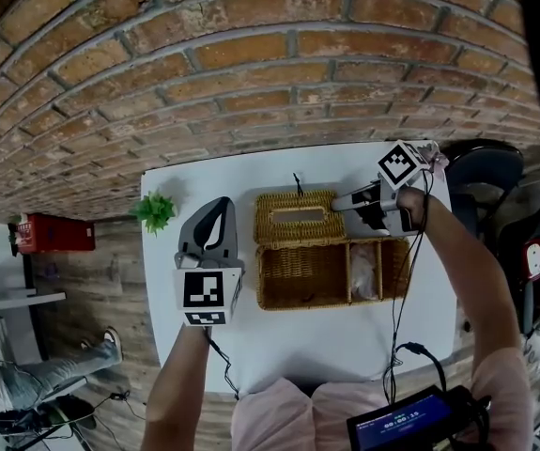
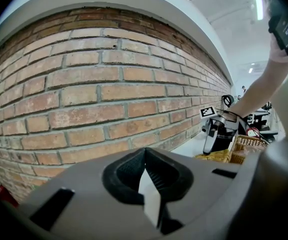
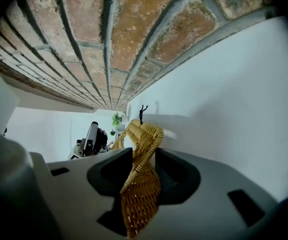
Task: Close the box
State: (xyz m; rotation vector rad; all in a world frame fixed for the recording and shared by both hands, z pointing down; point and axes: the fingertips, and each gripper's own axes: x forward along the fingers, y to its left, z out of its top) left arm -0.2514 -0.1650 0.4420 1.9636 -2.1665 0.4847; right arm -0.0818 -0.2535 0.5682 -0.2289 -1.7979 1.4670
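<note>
A wicker box (image 1: 304,276) stands on the white table (image 1: 204,181), with its lid (image 1: 298,216) folded back flat behind it. A small black loop (image 1: 298,184) sticks up at the lid's far edge. My right gripper (image 1: 340,203) is at the lid's right end; in the right gripper view its jaws (image 3: 141,176) are shut on the wicker lid (image 3: 142,149). My left gripper (image 1: 215,216) hangs left of the box, touching nothing, with its fingers together (image 2: 146,179). From the left gripper view, the right gripper (image 2: 211,141) and the box (image 2: 246,144) show at the far right.
A small green plant (image 1: 155,210) stands at the table's left edge. The brick wall (image 1: 251,64) runs close behind the table. Something white (image 1: 365,275) lies in the box's right compartment. A dark chair (image 1: 481,172) is to the right, and a screen device (image 1: 406,421) sits near my lap.
</note>
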